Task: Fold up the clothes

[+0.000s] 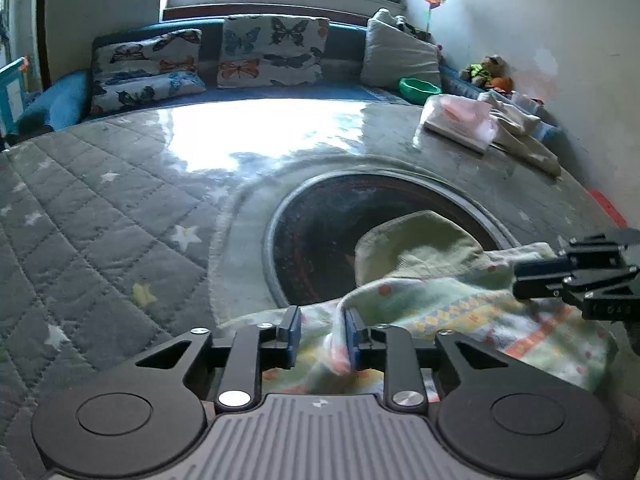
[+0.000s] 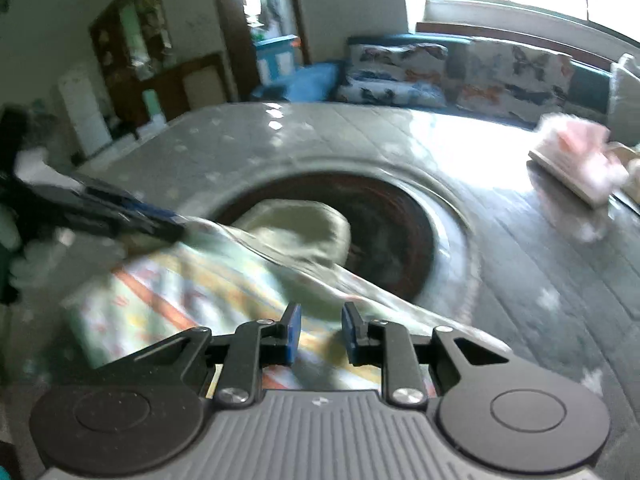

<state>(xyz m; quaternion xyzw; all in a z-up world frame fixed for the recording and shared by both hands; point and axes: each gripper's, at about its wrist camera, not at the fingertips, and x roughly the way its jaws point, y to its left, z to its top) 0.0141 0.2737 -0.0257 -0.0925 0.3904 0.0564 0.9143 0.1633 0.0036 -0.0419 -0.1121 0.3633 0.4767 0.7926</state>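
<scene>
Lying half over the dark round mat [image 1: 320,220], the patterned garment [image 1: 460,312] could bunch or slip: the left gripper [image 1: 320,336] stands parted around a fold, and the right gripper [image 2: 320,332], blurred, looks parted too, neither pinching firmly.

A grey star-quilted mat [image 1: 100,216] carries the patterned garment [image 1: 460,312] and, seemingly, folded clothes [image 1: 460,120].

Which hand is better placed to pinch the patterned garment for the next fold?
Probably left. A raised ridge of the patterned garment stands between the left gripper fingers, ready to pinch. The right gripper hangs over flatter cloth, and its view is blurred.
</scene>
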